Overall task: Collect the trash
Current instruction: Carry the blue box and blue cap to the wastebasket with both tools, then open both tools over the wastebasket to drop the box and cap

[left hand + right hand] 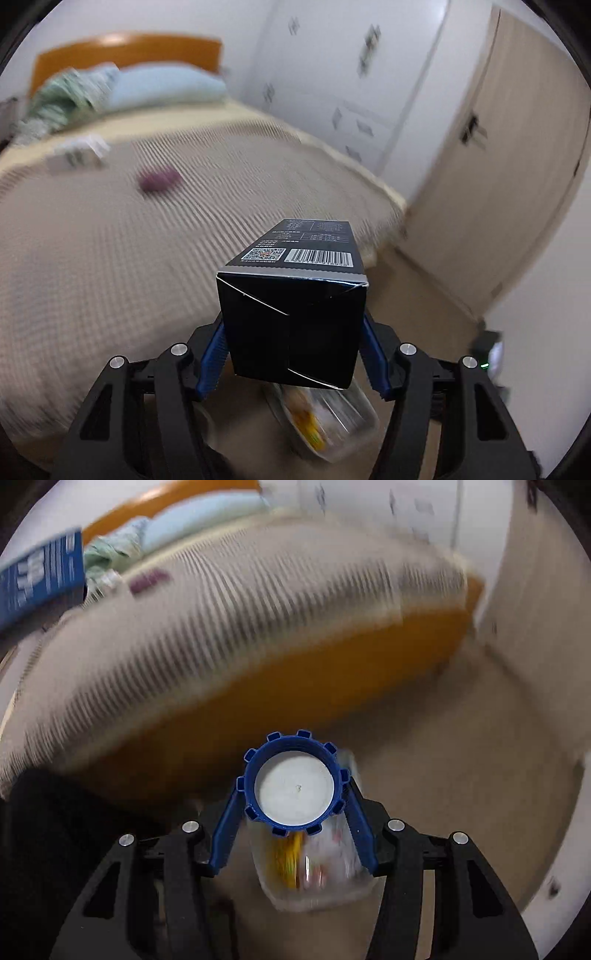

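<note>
Left wrist view: left gripper (293, 343) clamped on a black carton (291, 295) at lower centre, blue pads pressed against both of its side walls, barcode face turned upward. Blurred behind, filling the left and centre of the frame, a bed (110, 258) with ribbed cover, bearing a purple object (159, 179) and a white box (77, 155) at upper left, apparently trash still to be gathered. Just below the carton, at lower centre, a clear jar (325, 421), streaked by motion. Right wrist view: right gripper (295, 823) closed on that clear jar (314, 864) with blue notched lid (293, 782) at lower centre, pads flanking the jar just under the lid. At upper left, a blue carton face (40, 579), probably the load of the other gripper. No bin visible in either view. Judged step: carrying both items toward a disposal point. Best done by keeping both grips firm, slowing before release since blur suggests brisk travel, holding the two loads apart to avoid a knock, and opening each gripper only once directly above the receptacle.
</note>
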A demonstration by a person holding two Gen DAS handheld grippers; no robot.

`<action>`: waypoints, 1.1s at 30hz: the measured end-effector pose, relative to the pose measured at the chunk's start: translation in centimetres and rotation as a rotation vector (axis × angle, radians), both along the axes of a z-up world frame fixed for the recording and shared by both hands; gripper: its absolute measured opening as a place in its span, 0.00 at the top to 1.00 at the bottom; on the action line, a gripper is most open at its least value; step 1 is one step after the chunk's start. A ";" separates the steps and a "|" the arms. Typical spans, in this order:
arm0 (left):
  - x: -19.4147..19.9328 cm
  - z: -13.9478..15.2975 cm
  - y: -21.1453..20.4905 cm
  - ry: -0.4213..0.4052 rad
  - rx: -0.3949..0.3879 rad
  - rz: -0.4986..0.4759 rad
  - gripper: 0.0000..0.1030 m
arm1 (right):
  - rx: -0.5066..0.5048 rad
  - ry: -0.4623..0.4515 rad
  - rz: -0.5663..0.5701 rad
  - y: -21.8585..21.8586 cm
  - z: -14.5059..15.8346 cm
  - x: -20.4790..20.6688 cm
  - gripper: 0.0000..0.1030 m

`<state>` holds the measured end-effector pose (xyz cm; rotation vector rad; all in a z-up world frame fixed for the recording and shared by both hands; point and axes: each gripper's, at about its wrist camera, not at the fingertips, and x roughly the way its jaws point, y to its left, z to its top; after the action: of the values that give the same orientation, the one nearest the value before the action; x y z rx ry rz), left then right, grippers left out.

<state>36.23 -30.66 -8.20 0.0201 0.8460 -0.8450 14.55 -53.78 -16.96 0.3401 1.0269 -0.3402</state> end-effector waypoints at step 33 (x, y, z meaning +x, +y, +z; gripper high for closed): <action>-7.4 -32.6 -26.6 0.338 0.908 -0.426 0.41 | 0.118 0.037 -0.408 -10.5 -12.5 -14.4 0.25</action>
<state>28.78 -57.25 -40.84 0.9009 1.5235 -0.8007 0.14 -64.24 -29.45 0.6545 1.0129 -0.6555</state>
